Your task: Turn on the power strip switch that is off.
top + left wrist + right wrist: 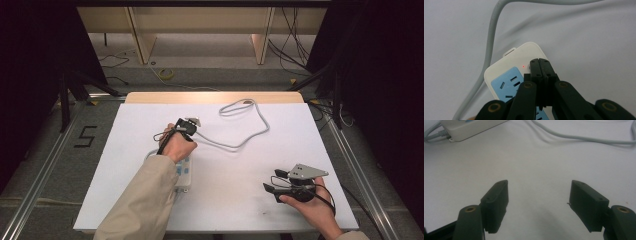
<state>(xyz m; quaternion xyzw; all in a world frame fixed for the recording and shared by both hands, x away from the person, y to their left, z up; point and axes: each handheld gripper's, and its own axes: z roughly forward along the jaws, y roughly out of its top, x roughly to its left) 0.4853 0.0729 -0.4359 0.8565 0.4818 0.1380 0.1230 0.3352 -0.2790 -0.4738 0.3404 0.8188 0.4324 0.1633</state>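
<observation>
Power strip (pixel 511 67) lying flat on the white bench (pixel 235 195), at the near left of the high view, partly under the left forearm; grey cable (pixel 250 131) running from it in a loop toward the far edge. Small red indicator light (pixel 523 66) lit beside the switch end of the strip, blue socket panel (pixel 507 85) facing up, no plug seen in the sockets in view.

Progress, as a judgement: switch press in hand, probably at or near contact. Lit indicator suggests power on; whether the press is complete cannot be told. Left to do: release and lift clear.

Left gripper (pixel 542 65): jaws closed tight together, nothing between them, tips pointing down onto the strip's end next to the indicator, used as a single pushing point. Actual touch with the switch hidden beneath the tips.

Right gripper (pixel 539 195): jaws spread wide, nothing held, nothing touched, bare bench surface between them. Seen in the high view at the near right of the bench (pixel 280 182), well apart from the strip, idle.

Strip corner and cable also visible at the top of the right gripper view.
</observation>
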